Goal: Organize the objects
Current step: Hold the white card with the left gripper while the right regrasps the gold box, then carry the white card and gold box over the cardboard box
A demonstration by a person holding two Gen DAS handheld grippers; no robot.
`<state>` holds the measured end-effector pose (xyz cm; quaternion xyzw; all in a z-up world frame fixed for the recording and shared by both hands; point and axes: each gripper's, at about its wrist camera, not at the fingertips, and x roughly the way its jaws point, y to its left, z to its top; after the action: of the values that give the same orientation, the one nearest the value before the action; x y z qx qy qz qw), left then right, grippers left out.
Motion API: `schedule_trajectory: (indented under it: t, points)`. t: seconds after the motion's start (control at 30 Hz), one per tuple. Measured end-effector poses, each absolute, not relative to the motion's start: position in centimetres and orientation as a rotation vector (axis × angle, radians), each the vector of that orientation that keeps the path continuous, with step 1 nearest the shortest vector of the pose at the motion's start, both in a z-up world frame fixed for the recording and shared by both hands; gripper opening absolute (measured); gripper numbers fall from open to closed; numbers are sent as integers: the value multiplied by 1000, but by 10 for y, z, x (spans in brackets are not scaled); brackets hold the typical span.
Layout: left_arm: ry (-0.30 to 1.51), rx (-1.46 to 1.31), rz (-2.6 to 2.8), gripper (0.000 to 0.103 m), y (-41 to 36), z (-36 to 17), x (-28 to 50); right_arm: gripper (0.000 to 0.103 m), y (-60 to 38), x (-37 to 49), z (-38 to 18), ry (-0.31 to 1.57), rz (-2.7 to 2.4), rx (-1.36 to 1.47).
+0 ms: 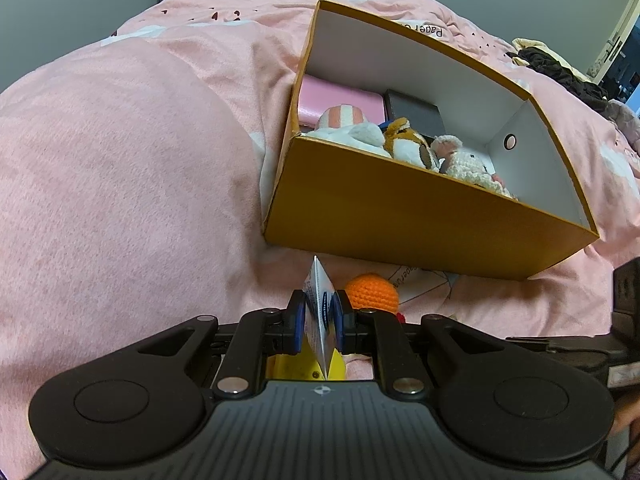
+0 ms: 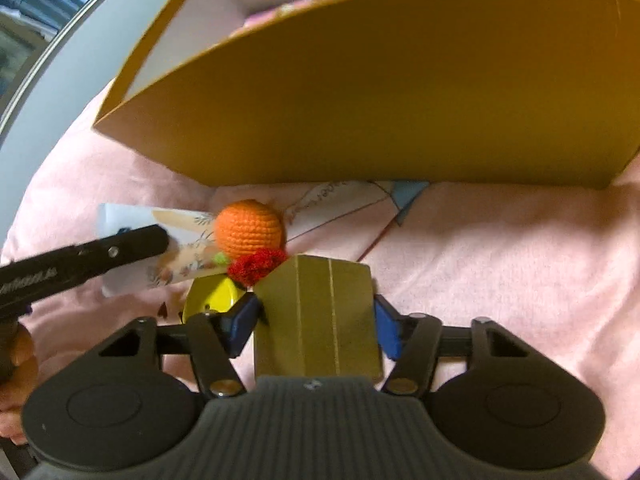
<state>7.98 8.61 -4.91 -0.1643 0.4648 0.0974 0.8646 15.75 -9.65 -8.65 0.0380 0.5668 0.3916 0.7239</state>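
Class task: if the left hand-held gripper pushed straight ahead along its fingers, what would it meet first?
Probably the pink bedcover just short of the orange box; the left hand-held gripper grips a sachet. Depth is uncertain.

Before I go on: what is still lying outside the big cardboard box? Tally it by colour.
Orange: 1, ball
Red: 1, crochet piece
Yellow: 1, plastic piece
Gold: 1, small box
White: 2, packet, paper sheet
Total: 6
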Motion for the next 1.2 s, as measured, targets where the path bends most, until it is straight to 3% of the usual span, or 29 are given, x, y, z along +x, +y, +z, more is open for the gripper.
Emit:
schedule_trajectory:
  t: [0.13,0.43,0.9,1.2]
  points:
    - [976,-341,201,16,85,-50,81,51,-93,143,-67,1194,894,-5]
    - [952,-346,206,15,85,-39,74,51,-100,125,-15,1035,948,-107]
    - [723,-299,18,15,46,56,57,51,-124,129,65,815,938,-89]
    - [631,-315,-52,14,45,82,97,51,-127,151,101,629,945,-335]
